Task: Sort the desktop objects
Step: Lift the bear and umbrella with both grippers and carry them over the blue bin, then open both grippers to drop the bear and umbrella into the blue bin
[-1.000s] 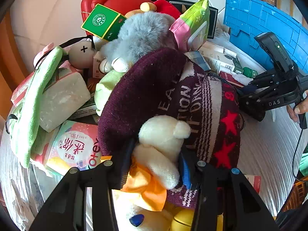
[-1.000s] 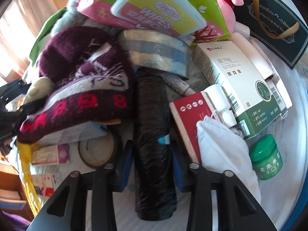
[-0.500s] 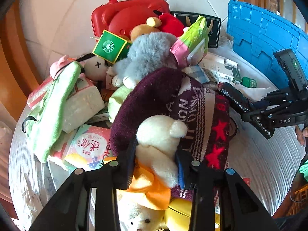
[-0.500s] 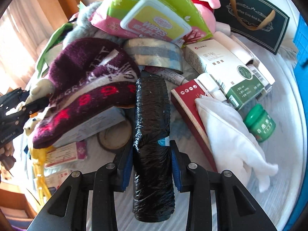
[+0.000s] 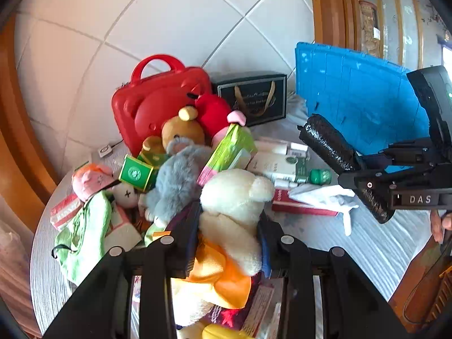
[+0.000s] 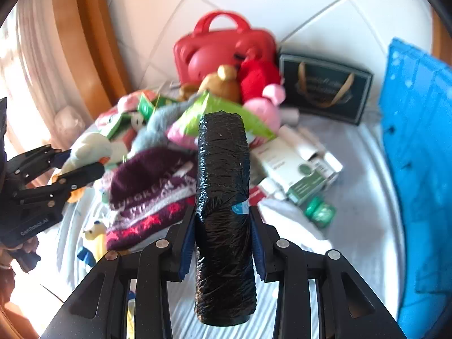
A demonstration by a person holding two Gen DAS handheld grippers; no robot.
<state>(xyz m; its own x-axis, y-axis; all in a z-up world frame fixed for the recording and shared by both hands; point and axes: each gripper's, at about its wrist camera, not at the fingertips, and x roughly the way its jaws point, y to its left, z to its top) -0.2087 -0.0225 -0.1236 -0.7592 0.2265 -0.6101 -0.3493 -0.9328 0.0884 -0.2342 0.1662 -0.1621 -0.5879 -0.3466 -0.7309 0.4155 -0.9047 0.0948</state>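
My left gripper [image 5: 230, 234] is shut on a cream plush bear [image 5: 234, 197] with an orange bow and holds it above the pile; it also shows in the right wrist view [image 6: 87, 152]. My right gripper [image 6: 223, 226] is shut on a black roll of bin bags [image 6: 223, 197], lifted off the table; the roll shows in the left wrist view [image 5: 339, 161] at the right. Below lie a maroon knit hat [image 6: 149, 186], a grey plush [image 5: 178, 178], a green wipes pack [image 5: 228, 152] and a green jar [image 6: 319, 212].
A red case [image 5: 158, 104] and a dark gift bag [image 5: 254, 99] stand at the back by the tiled wall. A blue crate [image 5: 358, 93] stands at the right. White-green boxes [image 6: 299, 169], a white cloth [image 5: 325, 197] and a green pouch [image 5: 84, 231] lie on the round table [image 5: 367, 248].
Both grippers have risen and drawn back from the pile. The bear has come up off the hat with the left gripper. The black roll has come up off the table with the right gripper.
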